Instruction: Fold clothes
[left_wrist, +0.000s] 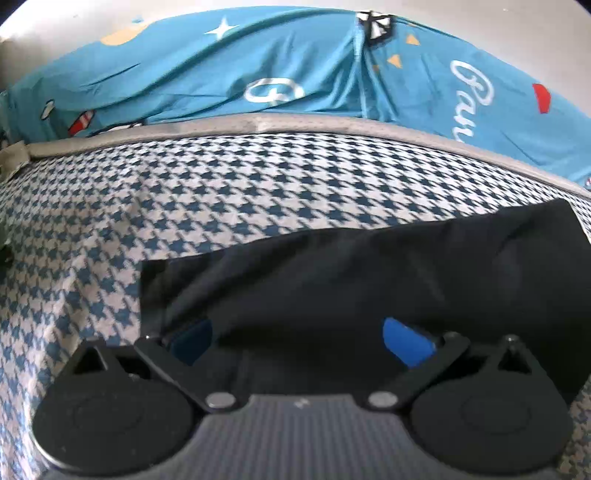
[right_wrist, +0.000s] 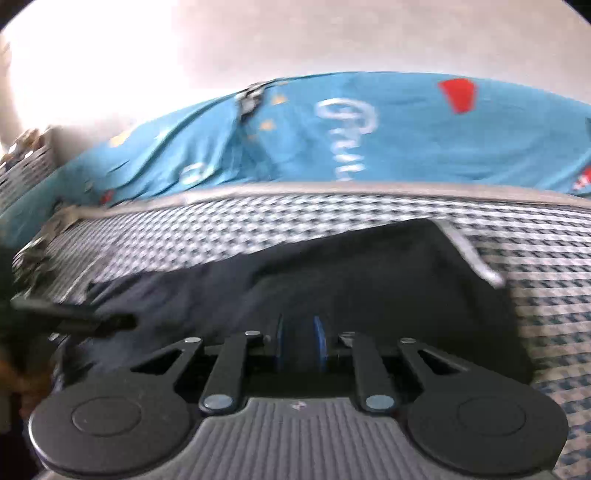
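Note:
A black garment (left_wrist: 369, 273) lies flat on the houndstooth bed sheet (left_wrist: 184, 192), its left edge straight and its far edge slanting up to the right. My left gripper (left_wrist: 299, 341) hovers low over the garment's near part, open wide, and only cloth shows between its blue pads (left_wrist: 406, 343). In the right wrist view the same garment (right_wrist: 369, 280) shows a grey strip along its right edge. My right gripper (right_wrist: 299, 343) sits on the near part with its blue pads (right_wrist: 320, 343) drawn close together, dark cloth pinched between them.
A blue printed quilt (left_wrist: 258, 74) is bunched along the far side of the bed, behind a grey piped border (left_wrist: 221, 125). A pale wall (right_wrist: 332, 37) rises beyond it. A dark blurred object (right_wrist: 74, 319) juts in at the left of the right wrist view.

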